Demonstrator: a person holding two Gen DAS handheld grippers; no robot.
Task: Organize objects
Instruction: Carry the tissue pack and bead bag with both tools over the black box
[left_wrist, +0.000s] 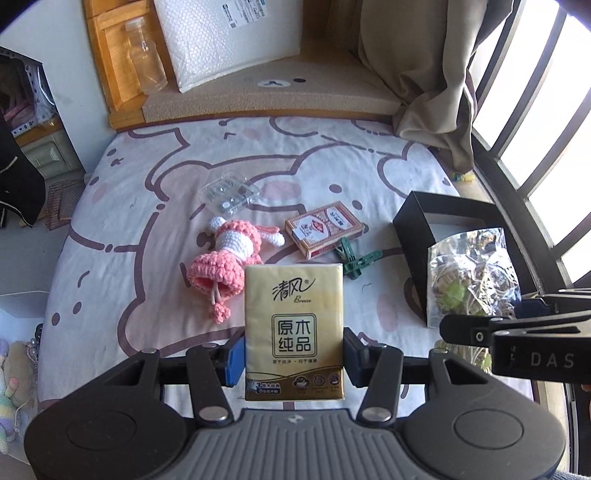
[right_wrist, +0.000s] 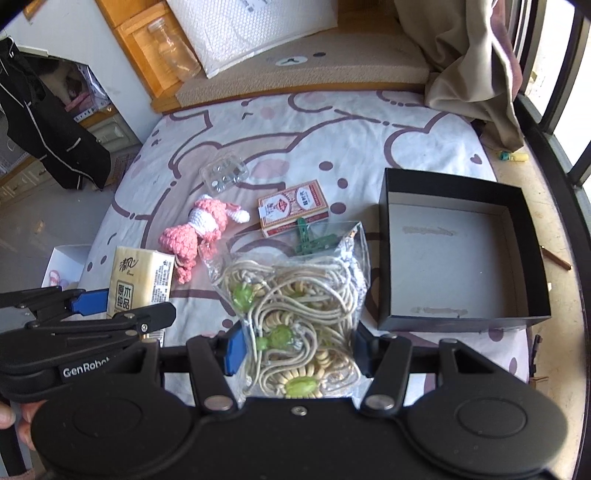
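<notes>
A gold rectangular tissue packet (left_wrist: 294, 326) was gripped by the left tongs (left_wrist: 294, 360) above the bed (left_wrist: 122, 206); a clear plastic bag of beaded cords (right_wrist: 295, 317) was clamped in the right tongs (right_wrist: 297, 352), beside an empty black box (right_wrist: 458, 258).

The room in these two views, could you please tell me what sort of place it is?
Most likely a bedroom at home: a bed with a cartoon bear sheet, a curtain beside a barred window, and clothing hanging at the side.
</notes>
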